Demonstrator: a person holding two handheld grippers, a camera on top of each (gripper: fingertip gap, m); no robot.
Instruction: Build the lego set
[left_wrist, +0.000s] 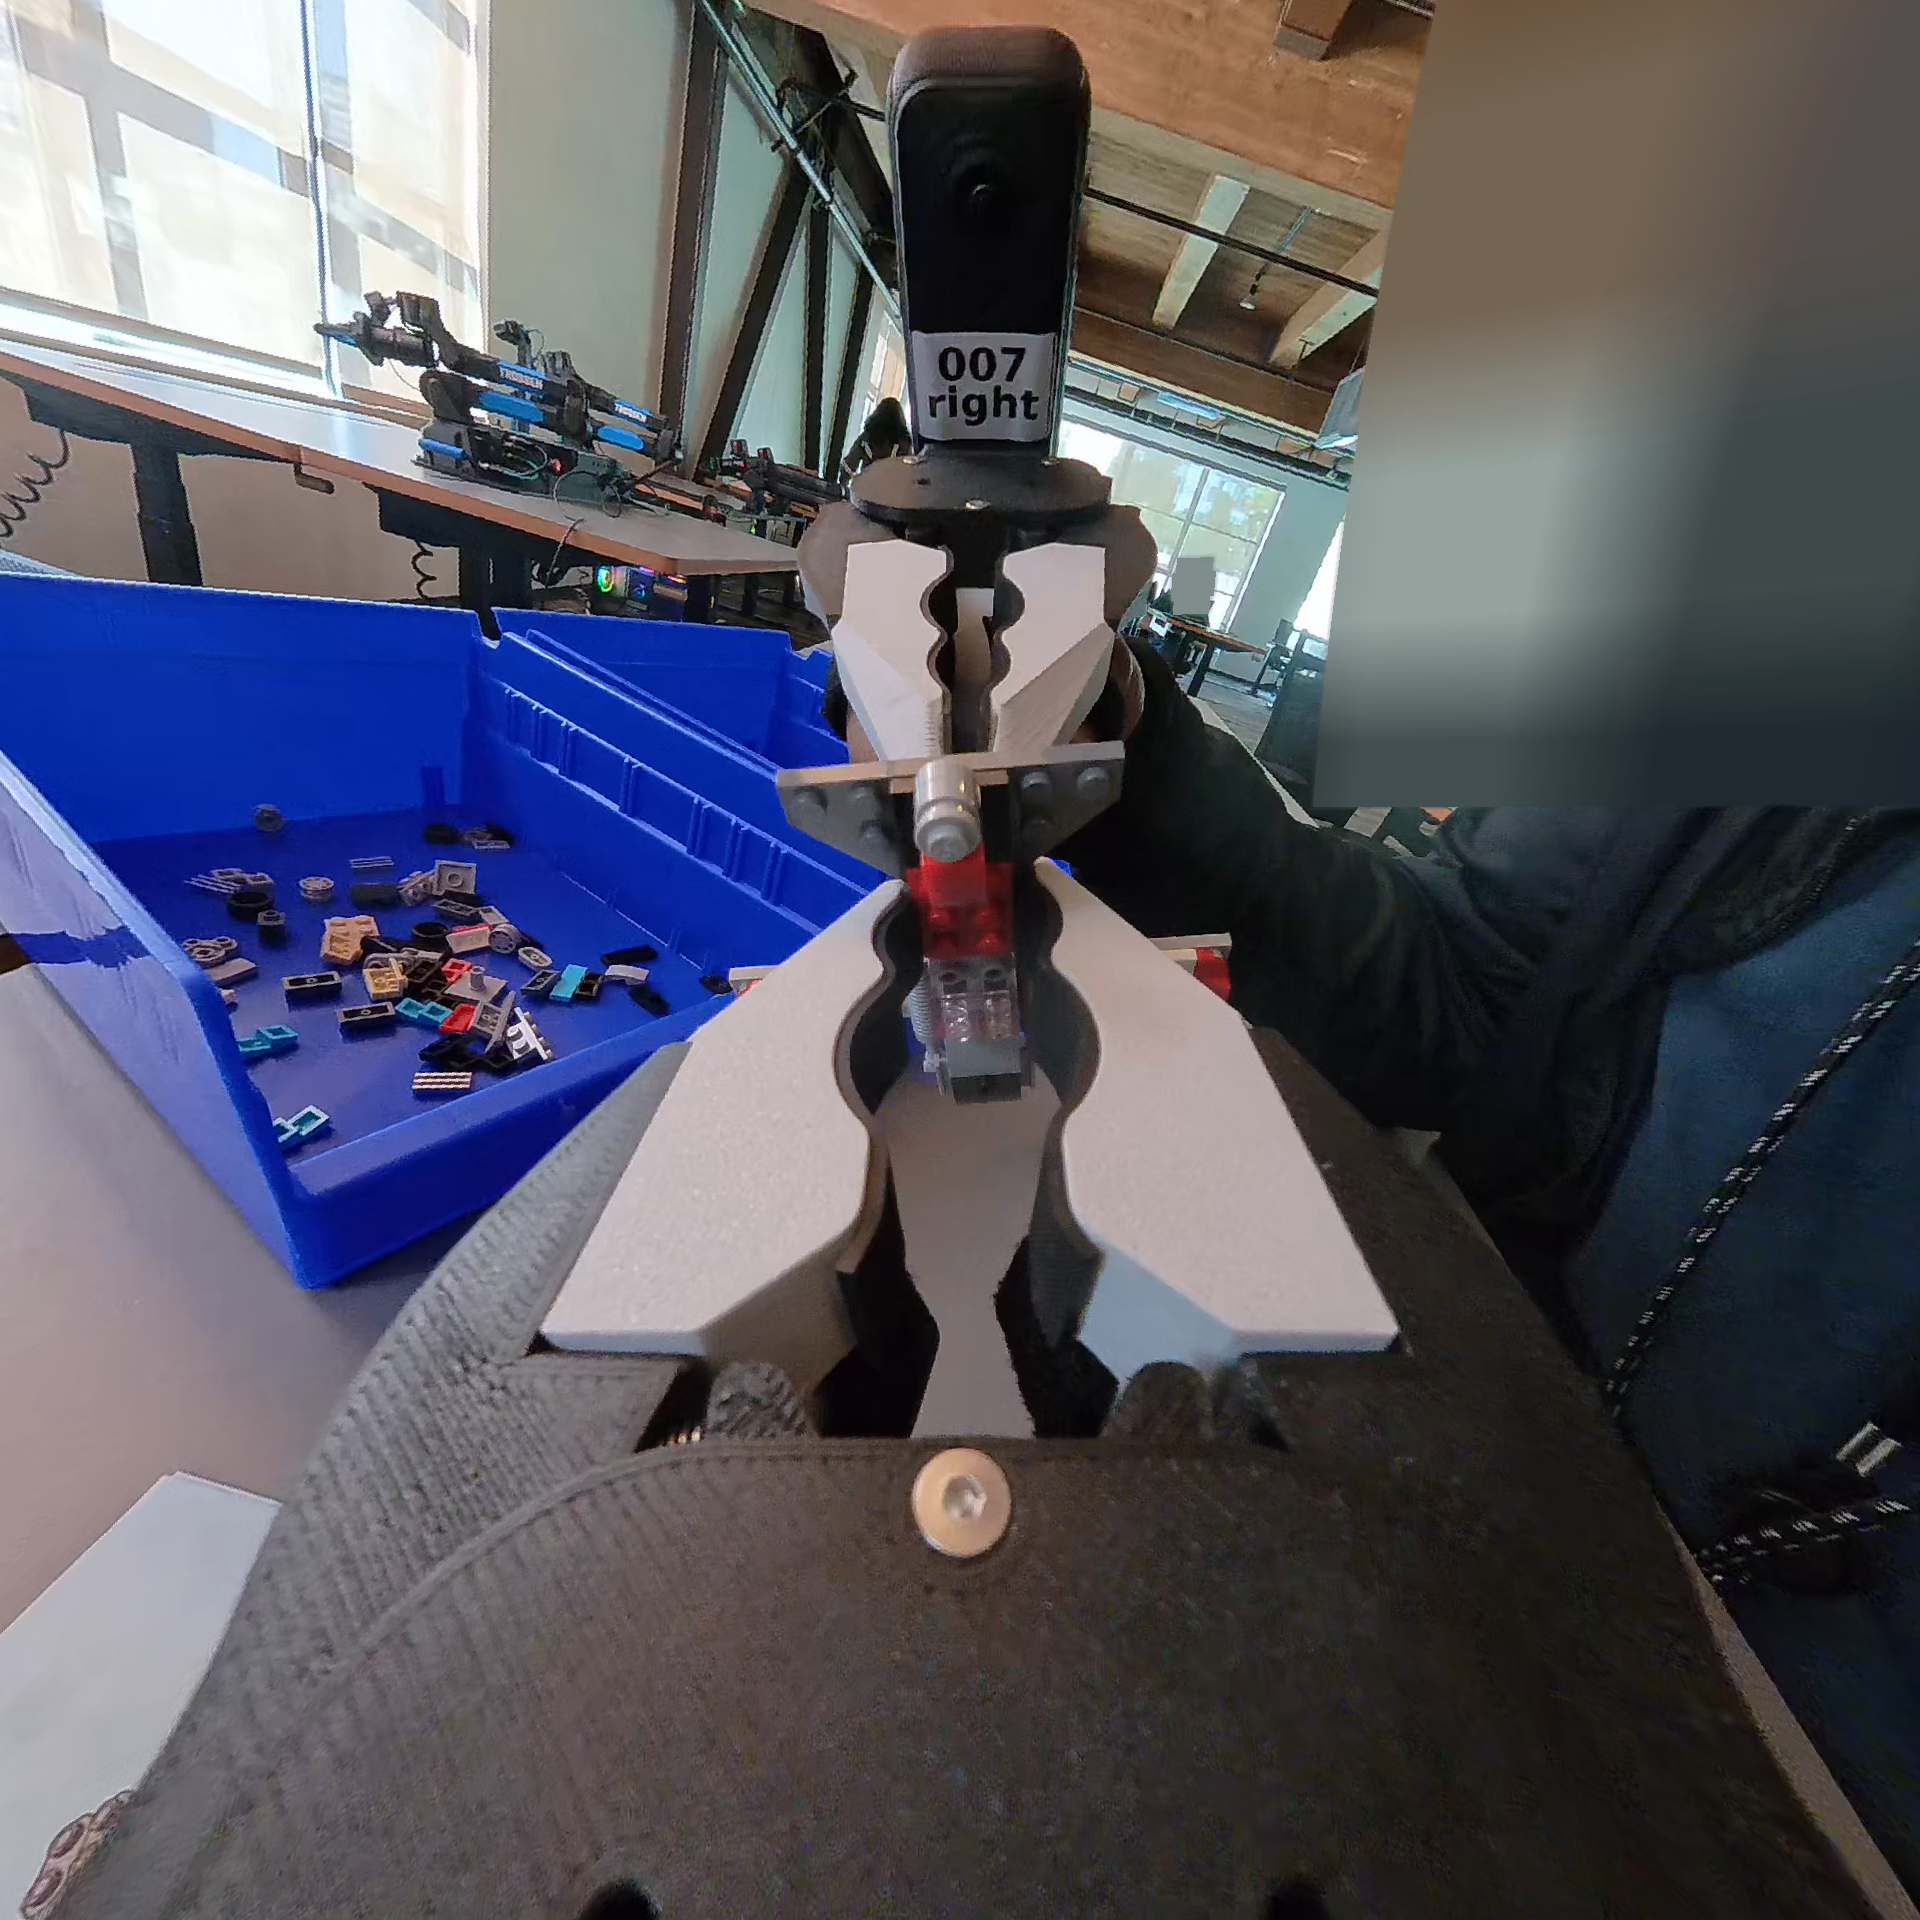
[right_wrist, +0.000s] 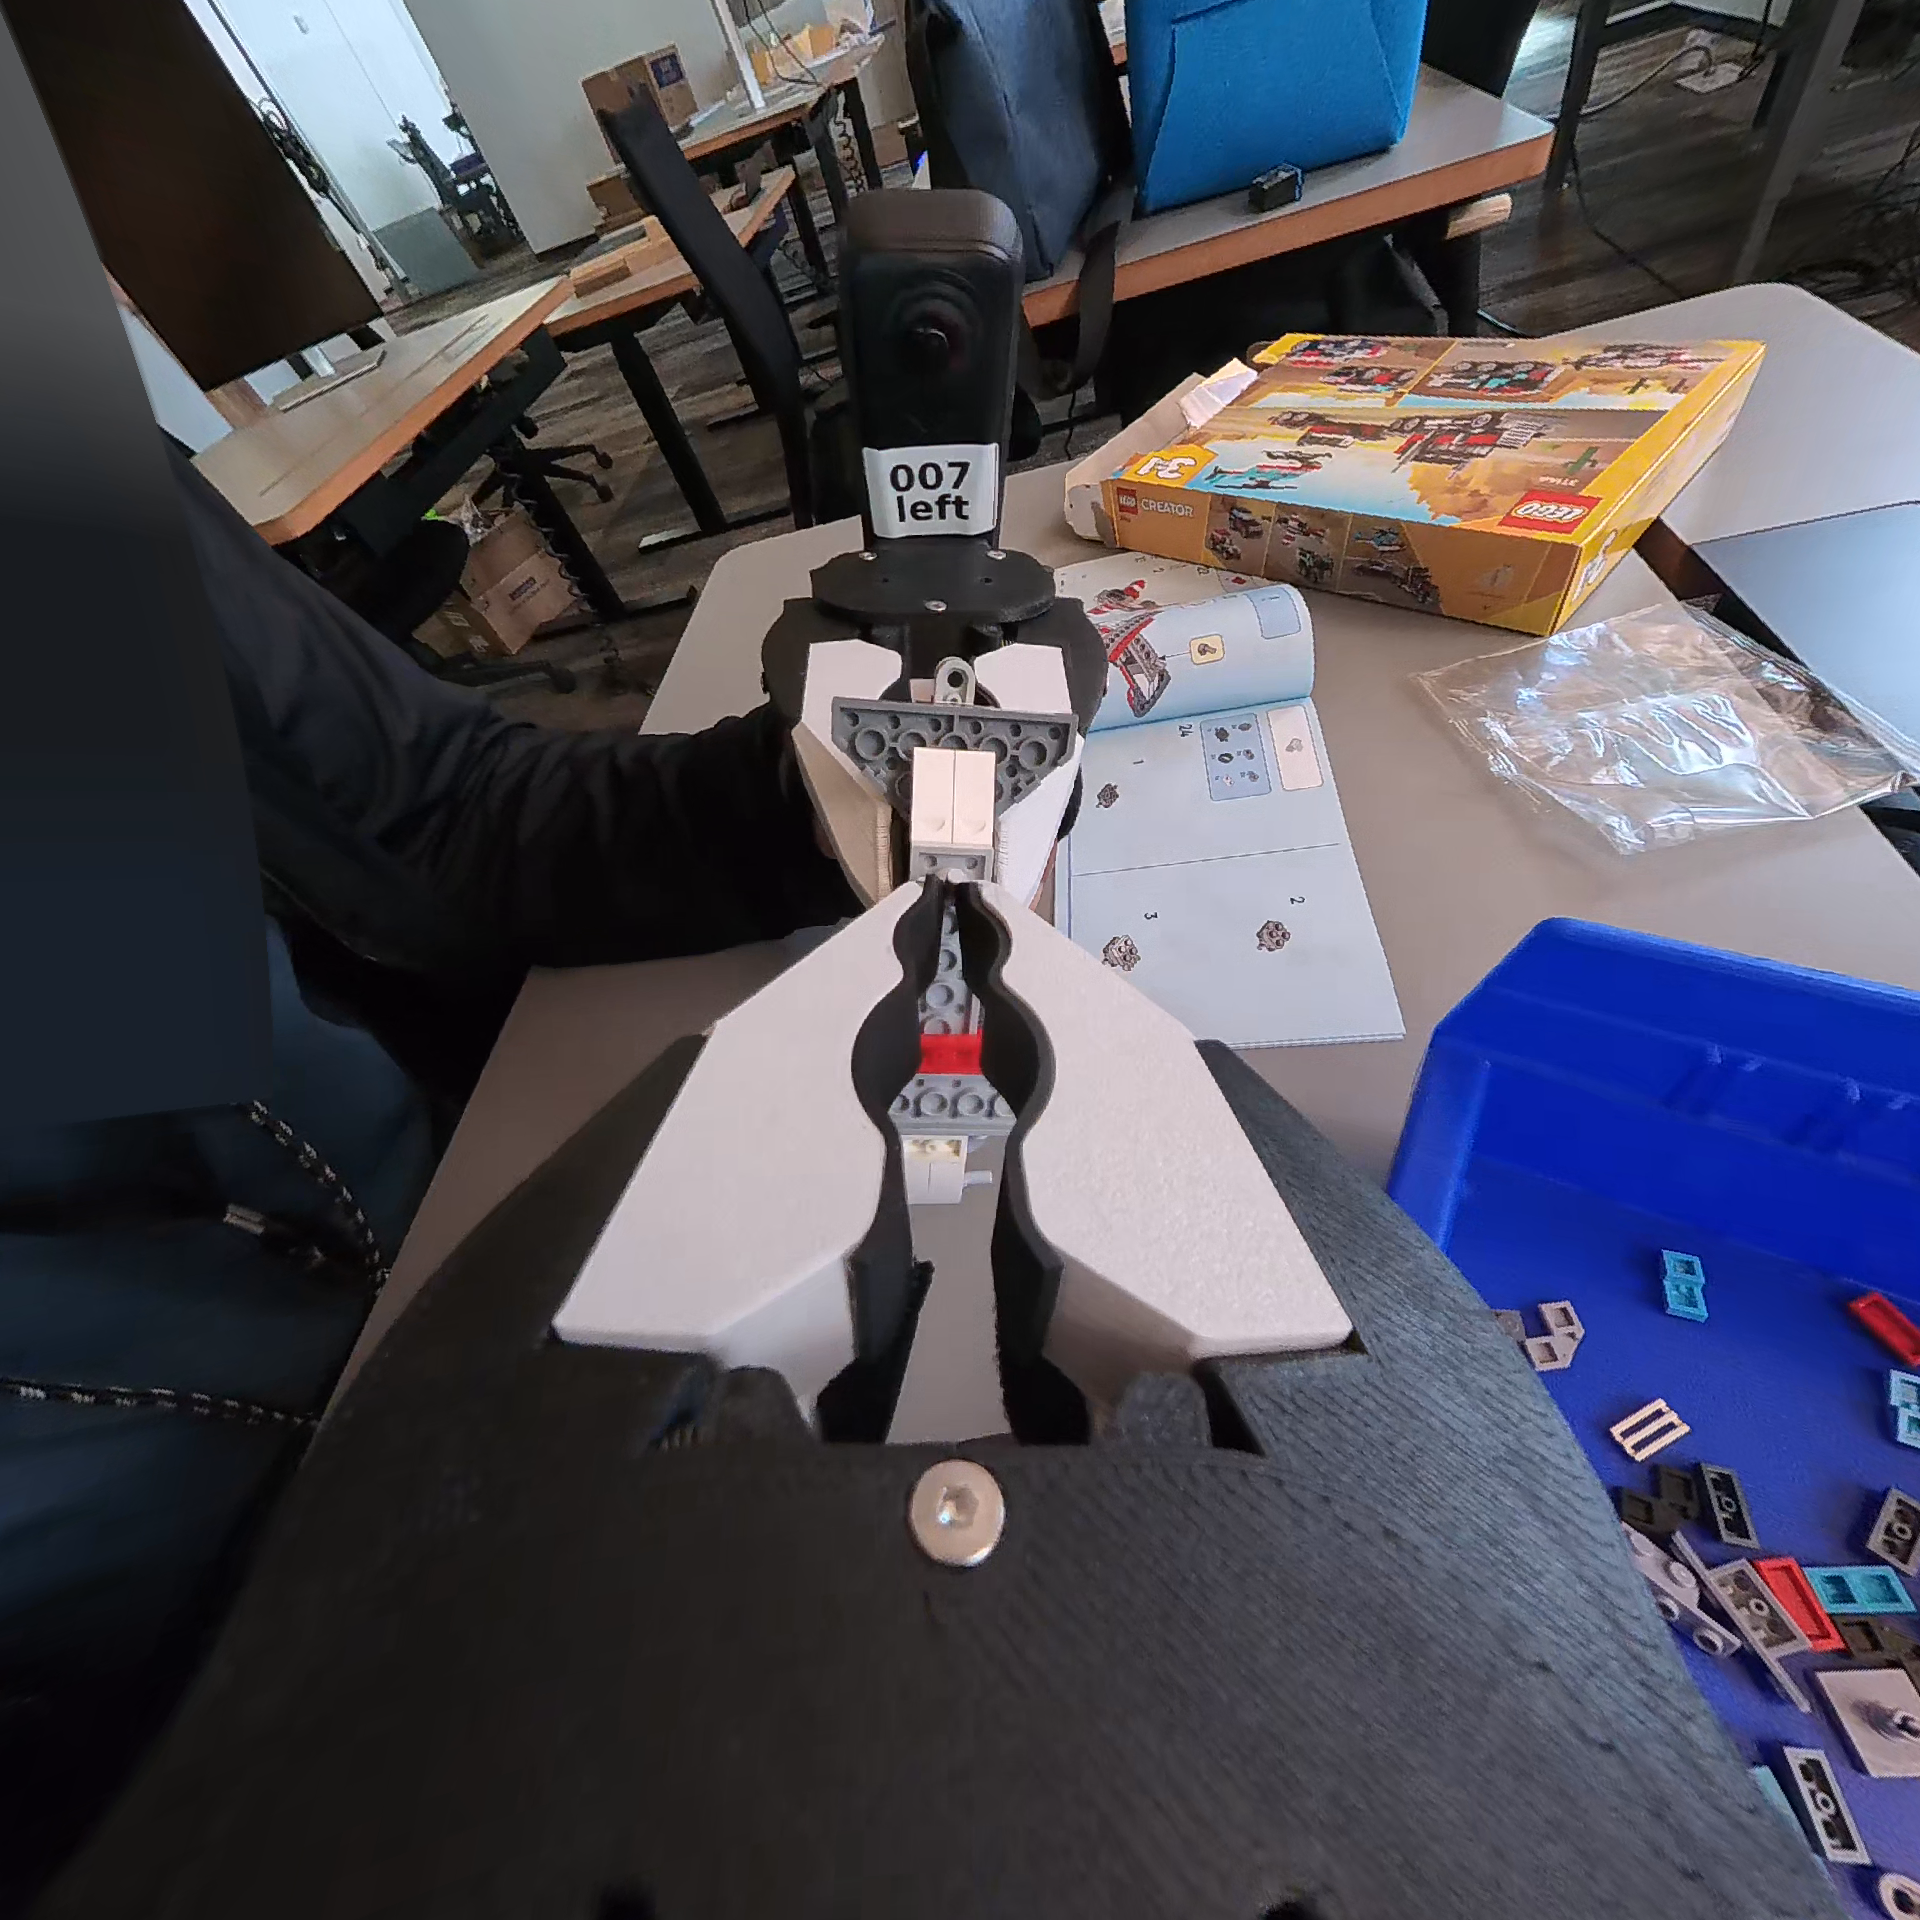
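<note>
My two grippers face each other tip to tip over the table, and a long lego model hangs between them. In the left wrist view my left gripper (left_wrist: 966, 883) is shut on the model's red, clear and grey part (left_wrist: 961, 914). Beyond it, my right gripper (left_wrist: 966, 743) pinches the grey wing plate (left_wrist: 1070, 790), which carries a silver cylinder (left_wrist: 945, 816). In the right wrist view my right gripper (right_wrist: 951, 883) is shut on a grey plate with a red strip (right_wrist: 951, 1049). White bricks (right_wrist: 951, 795) and a grey wedge plate (right_wrist: 951, 732) lie against the left gripper's fingers (right_wrist: 831, 790).
A blue bin (left_wrist: 208, 707) with several loose lego pieces stands to the left gripper's left and shows in the right wrist view (right_wrist: 1662, 1039). An open instruction booklet (right_wrist: 1226, 883), the yellow set box (right_wrist: 1434, 478) and a clear plastic bag (right_wrist: 1662, 717) lie on the grey table (right_wrist: 1507, 894). Less than 4 cm separates the two grippers' tips.
</note>
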